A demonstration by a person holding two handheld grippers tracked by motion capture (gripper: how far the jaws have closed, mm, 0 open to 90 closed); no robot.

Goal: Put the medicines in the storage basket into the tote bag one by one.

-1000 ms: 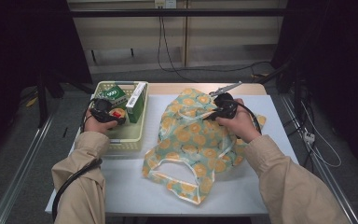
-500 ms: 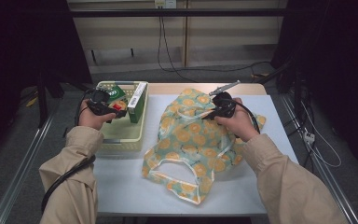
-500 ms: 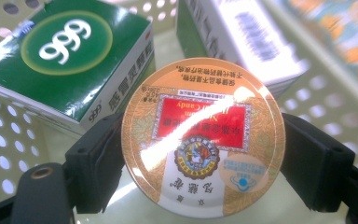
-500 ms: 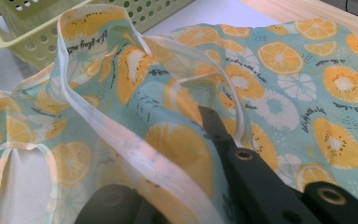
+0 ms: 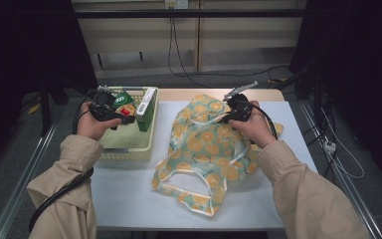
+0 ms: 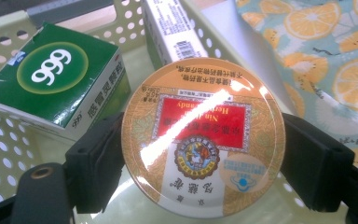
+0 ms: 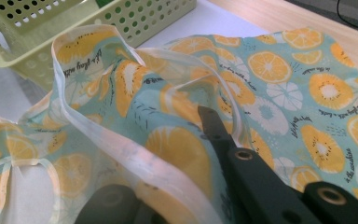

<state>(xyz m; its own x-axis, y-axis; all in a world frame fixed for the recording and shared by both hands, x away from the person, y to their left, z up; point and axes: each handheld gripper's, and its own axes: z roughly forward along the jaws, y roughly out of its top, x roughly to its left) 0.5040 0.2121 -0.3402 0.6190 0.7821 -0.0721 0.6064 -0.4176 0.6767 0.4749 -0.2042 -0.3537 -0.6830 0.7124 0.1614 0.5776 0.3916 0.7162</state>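
A round tin (image 6: 203, 135) with a red and gold label sits between the jaws of my left gripper (image 6: 205, 161), which is shut on its rim from both sides. In the high view this left gripper (image 5: 122, 118) holds the tin (image 5: 128, 110) above the pale green basket (image 5: 129, 144). My right gripper (image 5: 227, 117) rests on the far part of the orange-slice patterned bag (image 5: 204, 149). The right gripper (image 7: 182, 154) is shut on the bag's white-edged opening (image 7: 121, 149), and fabric hides one jaw.
In the basket (image 6: 4, 154) lie a green box marked 999 (image 6: 56, 84) and a long white and green box (image 6: 168, 28) against its right wall. The bag (image 6: 326, 60) lies just right of the basket on a white table (image 5: 129, 199).
My left gripper has risen with the tin, up from the basket floor. The right hand and the bag have stayed where they were.
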